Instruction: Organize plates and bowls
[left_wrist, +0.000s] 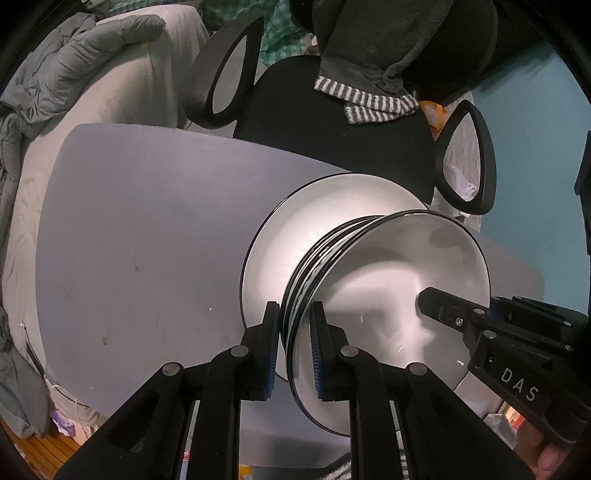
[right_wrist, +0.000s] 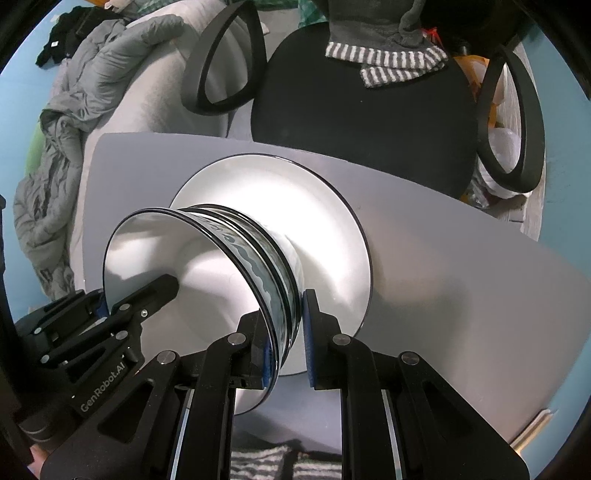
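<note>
A stack of white bowls with dark rims and blue patterned sides stands on a white plate on the grey table. My left gripper straddles the stack's near rim, one finger inside and one outside, with small gaps to the pads. My right gripper straddles the opposite rim of the bowls the same way over the plate. Each gripper shows in the other's view, reaching into the top bowl.
A black office chair with a striped grey cloth stands behind the table. A bed with a grey jacket lies at the left. The table's left half is bare.
</note>
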